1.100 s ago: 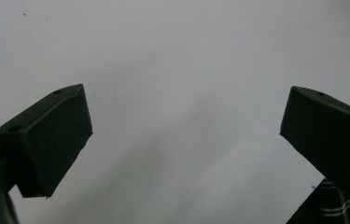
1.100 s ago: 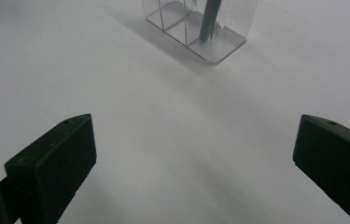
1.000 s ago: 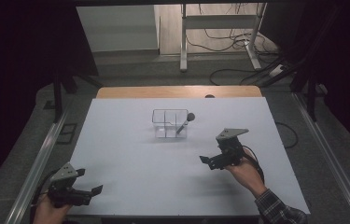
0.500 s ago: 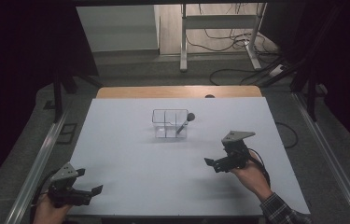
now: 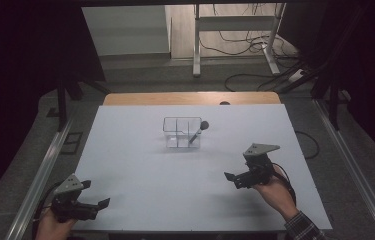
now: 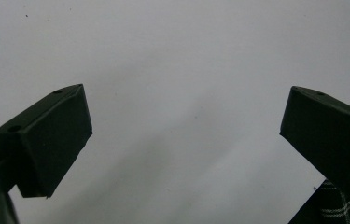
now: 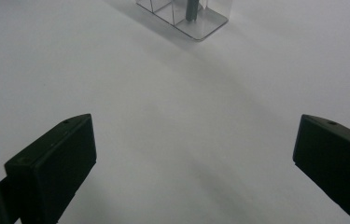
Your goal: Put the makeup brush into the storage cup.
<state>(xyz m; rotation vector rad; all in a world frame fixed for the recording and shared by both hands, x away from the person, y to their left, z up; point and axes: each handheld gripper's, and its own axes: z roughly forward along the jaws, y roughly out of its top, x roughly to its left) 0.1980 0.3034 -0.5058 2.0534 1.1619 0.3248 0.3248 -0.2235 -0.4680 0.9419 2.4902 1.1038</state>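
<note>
A clear organizer (image 5: 182, 132) stands mid-table (image 5: 140, 165), a brush (image 5: 198, 132) leaning in its right compartment. Both hand-held grippers, left (image 5: 96, 206) and right (image 5: 230, 178), hover wide open and empty. The brush looks light, stiff; best pinched below its head.

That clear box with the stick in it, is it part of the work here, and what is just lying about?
Part of the work:
clear divided box
dark brush leaning in its near right compartment
right gripper, open
left gripper, open

Just about:
white table
metal stand behind the table
floor cables
</note>
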